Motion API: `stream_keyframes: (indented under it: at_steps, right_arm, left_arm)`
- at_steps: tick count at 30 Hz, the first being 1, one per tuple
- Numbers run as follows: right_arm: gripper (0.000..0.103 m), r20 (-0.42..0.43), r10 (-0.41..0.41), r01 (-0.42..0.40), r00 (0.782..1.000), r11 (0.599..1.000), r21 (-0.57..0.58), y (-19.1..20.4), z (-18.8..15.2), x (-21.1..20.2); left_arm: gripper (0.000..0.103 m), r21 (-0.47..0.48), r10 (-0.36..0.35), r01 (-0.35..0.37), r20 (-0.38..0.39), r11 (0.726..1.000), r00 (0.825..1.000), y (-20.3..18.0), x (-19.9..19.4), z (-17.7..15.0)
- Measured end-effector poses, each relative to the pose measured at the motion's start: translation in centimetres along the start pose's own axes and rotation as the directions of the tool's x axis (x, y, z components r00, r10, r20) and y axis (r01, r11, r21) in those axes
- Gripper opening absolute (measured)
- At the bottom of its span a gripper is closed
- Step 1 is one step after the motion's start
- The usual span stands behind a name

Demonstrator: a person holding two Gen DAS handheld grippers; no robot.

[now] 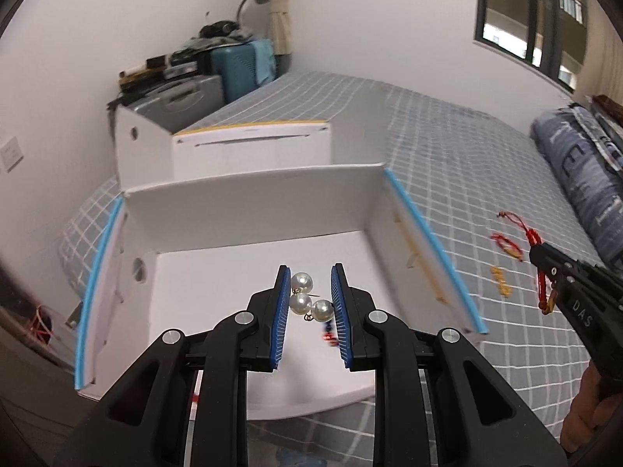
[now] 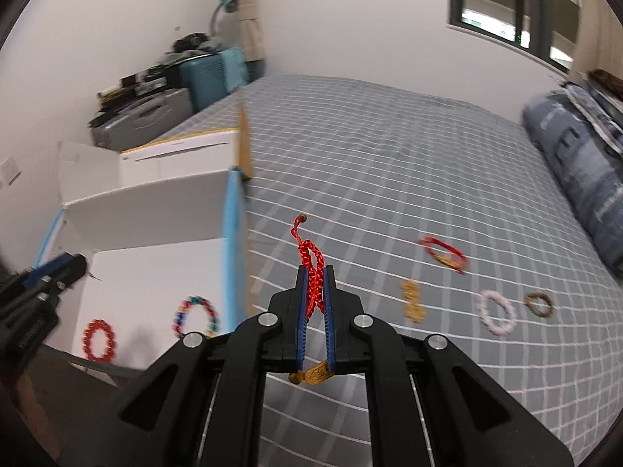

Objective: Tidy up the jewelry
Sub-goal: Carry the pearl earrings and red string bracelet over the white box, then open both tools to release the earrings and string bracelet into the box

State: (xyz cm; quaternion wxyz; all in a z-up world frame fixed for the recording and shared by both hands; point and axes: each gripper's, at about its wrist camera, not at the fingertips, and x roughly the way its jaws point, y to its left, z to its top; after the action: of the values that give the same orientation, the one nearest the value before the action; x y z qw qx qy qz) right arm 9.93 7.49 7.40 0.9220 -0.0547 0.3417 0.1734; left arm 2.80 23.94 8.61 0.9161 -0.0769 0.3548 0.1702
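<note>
Pearl earrings and a red cord bracelet were both mid-carry toward the white box.

The left gripper pinched the three-pearl earrings over the box floor; the right gripper was clamped on the red braided bracelet above the bed. Next, seemingly: release each inside. Two bead bracelets lay boxed; four pieces remained on the bed.
</note>
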Motion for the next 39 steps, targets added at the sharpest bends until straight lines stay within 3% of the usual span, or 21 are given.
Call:
stream_keyframes:
  at_steps: [11, 20, 28, 33, 36, 39]
  right_arm:
    - [0.007, -0.044, 0.126, -0.13, 0.991, 0.986, -0.102, 8.7, 2.1, 3.5]
    - [0.007, -0.189, 0.146, -0.166, 0.971, 0.981, -0.097, 12.4, 1.8, 8.9]
    - [0.007, -0.29, 0.103, -0.15, 0.951, 0.978, -0.147, 15.2, 1.8, 11.9]
    - [0.007, -0.332, 0.101, -0.153, 0.938, 0.979, -0.132, 15.2, 1.4, 13.0]
    - [0.01, -0.352, 0.112, -0.164, 0.929, 0.979, -0.123, 15.1, 1.2, 13.4]
    - [0.023, -0.366, 0.133, -0.186, 0.921, 0.976, -0.112, 15.1, 1.0, 13.4]
  left_arm:
    - [0.021, -0.077, 0.103, -0.105, -0.033, 0.991, 0.994, 5.5, 1.5, 0.1]
    - [0.021, -0.105, 0.159, -0.172, -0.124, 0.979, 0.979, 9.3, 4.0, 0.4]
    - [0.021, -0.126, 0.131, -0.167, -0.252, 0.978, 0.959, 11.6, 7.5, 0.2]
    - [0.021, -0.116, 0.127, -0.163, -0.268, 0.98, 0.955, 11.6, 8.1, 0.0]
    - [0.022, -0.119, 0.121, -0.159, -0.278, 0.98, 0.953, 11.5, 8.4, -0.2]
    - [0.024, -0.125, 0.12, -0.159, -0.275, 0.979, 0.954, 11.6, 8.3, -0.1]
